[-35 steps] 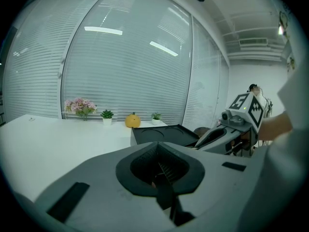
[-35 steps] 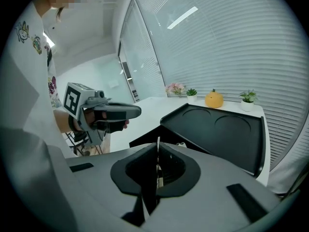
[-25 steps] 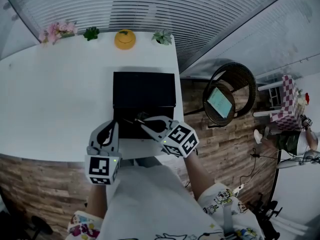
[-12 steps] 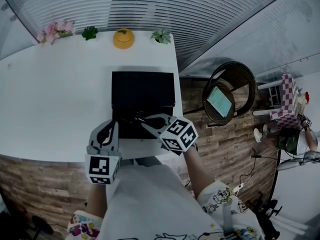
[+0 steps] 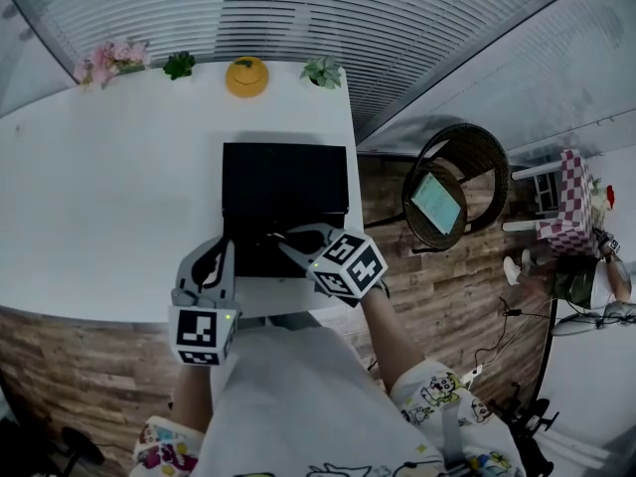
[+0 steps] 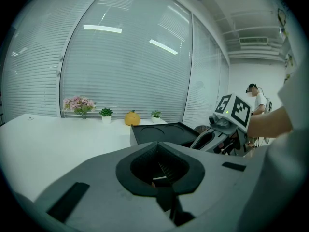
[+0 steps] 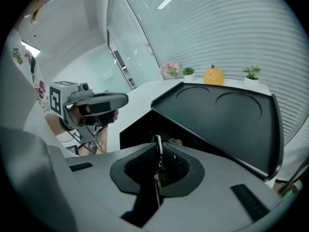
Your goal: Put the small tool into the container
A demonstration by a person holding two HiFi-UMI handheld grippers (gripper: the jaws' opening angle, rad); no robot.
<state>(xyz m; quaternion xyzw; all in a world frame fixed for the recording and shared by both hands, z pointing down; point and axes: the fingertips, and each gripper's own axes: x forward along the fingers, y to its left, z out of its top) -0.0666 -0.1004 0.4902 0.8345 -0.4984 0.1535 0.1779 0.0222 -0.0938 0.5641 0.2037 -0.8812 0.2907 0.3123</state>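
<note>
My right hand-held gripper is clamped on the small tool, a thin metal piece standing on edge between the pads, its tip poking out ahead of them with what looks like a small loop at the front. I judge it light, stiff and slick. A flat pinch across its faces, well back from the tip, suits it, though it could pivot or slide if I ease off too soon. It is not fragile, so a short drop into the container should do no harm.

My left hand-held gripper has its jaws drawn close with nothing I can make out between them, and it sits at the near edge of the white worktop.

Just beyond the right jaws stands the black container, its top face showing two round recesses. I cannot tell whether that face is a lid or a tray.

Against the head view a second ago, the right gripper's marker cube has rolled and crept slightly toward the container. The left gripper and the container have not shifted.
</note>
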